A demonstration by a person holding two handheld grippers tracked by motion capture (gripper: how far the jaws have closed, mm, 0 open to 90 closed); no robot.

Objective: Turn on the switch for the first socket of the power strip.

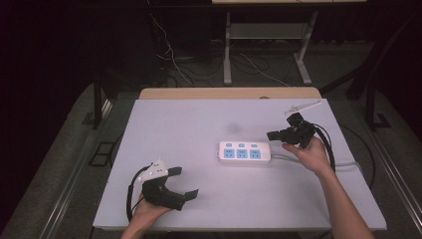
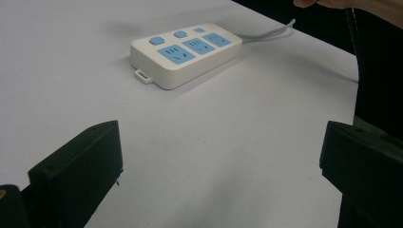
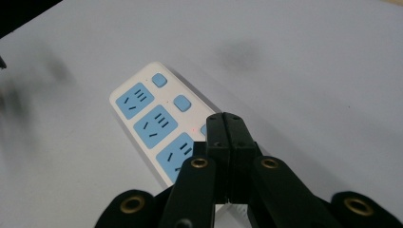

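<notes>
Dark floor and a tangle of cables (image 1: 171, 57) surround the white table (image 1: 199, 124), whose far edge shows a strip of bare wood (image 1: 229, 93).

Near the front left edge, the person's left hand (image 1: 144, 211) holds the left gripper (image 1: 183, 182) low over the surface. Its jaws are spread wide with nothing between them; in the left gripper view they stand at the two bottom corners, with bare tabletop in the gap. A broad stretch of clear table lies between this gripper and the power strip (image 1: 244, 153), and the whole left half of the surface is unoccupied.

Just right of centre, the power strip lies flat: a white body, three blue sockets in a row and three small blue buttons on its far side. It sits well in from every table edge. Its grey cord (image 1: 343, 164) runs off its right end toward the right edge of the table.

Just beyond the strip's right end, the right hand (image 1: 311, 154) holds the right gripper (image 1: 272, 134), pointed left. In the right gripper view its jaws are pressed together, grasping nothing, with their tips over the strip's end socket; whether they touch it is unclear. A white bracket (image 1: 301, 107) sits near the far right corner.
</notes>
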